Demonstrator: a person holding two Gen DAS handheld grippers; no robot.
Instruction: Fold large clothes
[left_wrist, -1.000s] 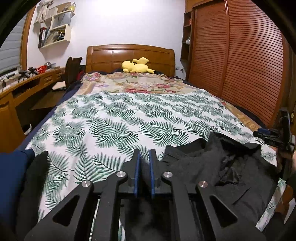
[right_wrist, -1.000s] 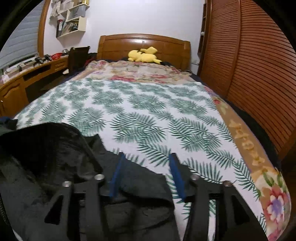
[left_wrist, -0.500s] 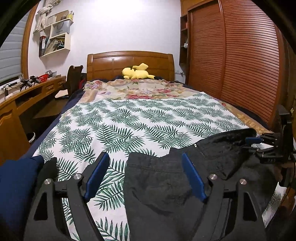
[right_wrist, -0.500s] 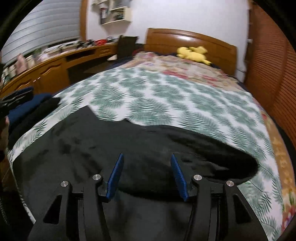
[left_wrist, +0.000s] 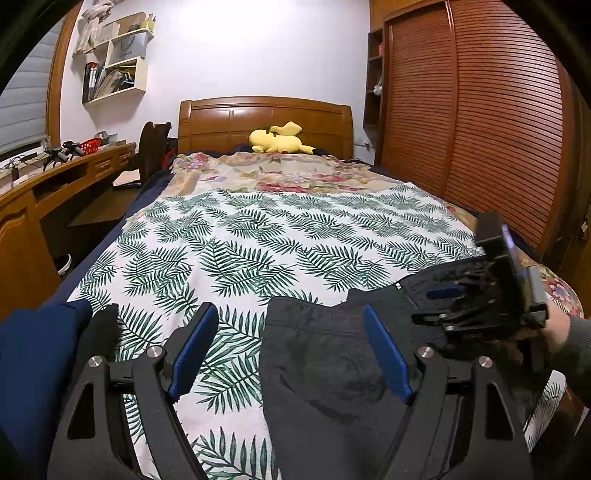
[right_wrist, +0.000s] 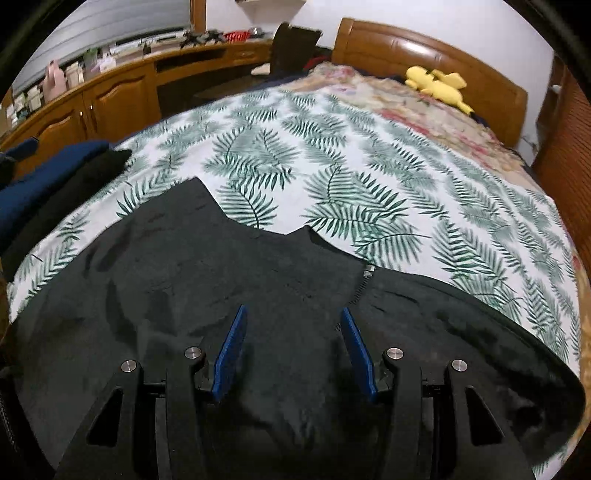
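A large black zip-up garment (right_wrist: 207, 280) lies spread flat across the near end of the bed, its zipper (right_wrist: 364, 280) showing near the far edge. In the left wrist view the garment (left_wrist: 325, 376) lies under and right of my left gripper (left_wrist: 291, 332), which is open and empty above its left edge. My right gripper (right_wrist: 291, 332) is open and empty over the middle of the garment. The right gripper also shows in the left wrist view (left_wrist: 461, 302), held by a hand at the right.
The bed carries a palm-leaf sheet (left_wrist: 258, 240) and a floral blanket (left_wrist: 280, 173) with a yellow plush toy (left_wrist: 277, 142) by the headboard. Folded dark blue and black clothes (right_wrist: 48, 181) sit at the bed's left corner. A wooden desk (left_wrist: 44, 192) runs along the left, a slatted wardrobe (left_wrist: 498, 122) along the right.
My left gripper opened and let go of the garment. The garment went from bunched to spread flat. My right gripper swung left over the garment and stayed open.
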